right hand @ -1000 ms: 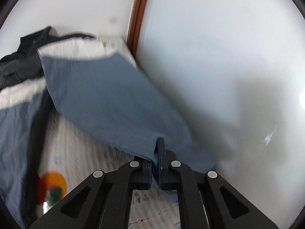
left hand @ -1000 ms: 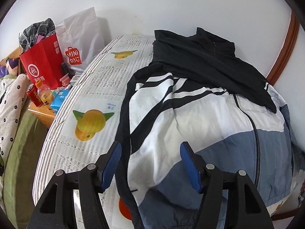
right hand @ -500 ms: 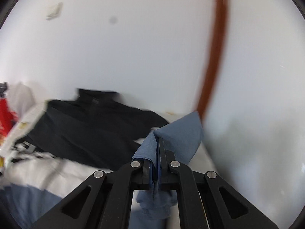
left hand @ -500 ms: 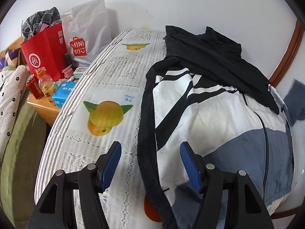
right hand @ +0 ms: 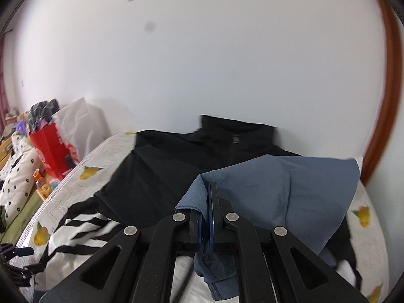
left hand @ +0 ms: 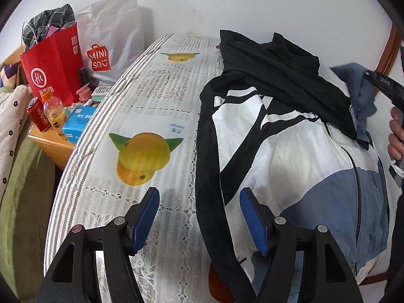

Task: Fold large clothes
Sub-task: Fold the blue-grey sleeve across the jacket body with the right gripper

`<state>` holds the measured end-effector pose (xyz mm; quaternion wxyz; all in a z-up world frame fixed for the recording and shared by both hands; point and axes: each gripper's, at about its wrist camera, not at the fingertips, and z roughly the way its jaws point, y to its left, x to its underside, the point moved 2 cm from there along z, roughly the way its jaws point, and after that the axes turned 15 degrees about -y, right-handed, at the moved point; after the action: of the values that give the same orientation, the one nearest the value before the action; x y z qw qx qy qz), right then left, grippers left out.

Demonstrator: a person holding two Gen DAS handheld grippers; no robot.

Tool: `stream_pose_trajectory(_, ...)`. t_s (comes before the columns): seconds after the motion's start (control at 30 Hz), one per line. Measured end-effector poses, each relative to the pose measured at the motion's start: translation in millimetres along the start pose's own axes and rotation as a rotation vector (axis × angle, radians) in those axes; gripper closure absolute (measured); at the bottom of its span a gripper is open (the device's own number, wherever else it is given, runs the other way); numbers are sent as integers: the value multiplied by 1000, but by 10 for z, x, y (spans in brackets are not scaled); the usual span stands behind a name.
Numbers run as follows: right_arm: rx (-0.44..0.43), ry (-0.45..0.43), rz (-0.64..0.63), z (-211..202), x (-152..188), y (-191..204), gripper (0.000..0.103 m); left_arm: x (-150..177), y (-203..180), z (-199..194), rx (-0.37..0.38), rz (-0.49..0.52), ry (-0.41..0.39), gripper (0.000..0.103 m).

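Bare bed cover (left hand: 161, 116) left of jacket (left hand: 290, 156) gives passing room; red bag (left hand: 54, 63), white bag (left hand: 113, 32), bottles (left hand: 54, 116) crowd the bed's left edge; wall (right hand: 202, 63) closes the far side.

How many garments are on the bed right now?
2: a black jacket at the far end by the wall, and a white-and-blue jacket nearer, whose blue sleeve the right gripper holds. More may lie hidden underneath.

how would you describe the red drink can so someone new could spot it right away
Left of the bed, a low wooden side table holds bags and snacks. At its front edge stands the red drink can, right beside an orange-capped juice bottle. It is the only can there, red with yellow lettering.
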<state>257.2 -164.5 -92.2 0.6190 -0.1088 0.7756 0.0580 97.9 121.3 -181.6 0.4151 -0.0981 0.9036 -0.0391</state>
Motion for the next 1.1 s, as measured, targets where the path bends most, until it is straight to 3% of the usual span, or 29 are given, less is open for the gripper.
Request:
stream_pose_trajectory(0.17,-64,45,-24,223,201,359,99,-3,13,78,3,-1,10,39)
stream_pose_trajectory(0.3,-78,109,-26,410,441,433,96,-17,25,126,1,-4,15,38)
stream_pose_trajectory(0.33,-81,126,-22,447,487,428,89,-24,20,135,3,-2,15,39)
stream_pose_trajectory(0.43,-49,163,-24,531,579,383,49,-42,12,133,4,2,11,39)
stream_pose_trajectory(0.57,-20,193,-11,528,638,253,32,-58,-2,113,3,9,10,39)
stream_pose_trajectory(0.8,36,271,-20,285,896,126,28,-75,-39,22,9,24,0,38)
stream_pose_trajectory(1.1,62,268,113,-381,1069,-61,28,-154,-173,-66,38,53,-8,39)
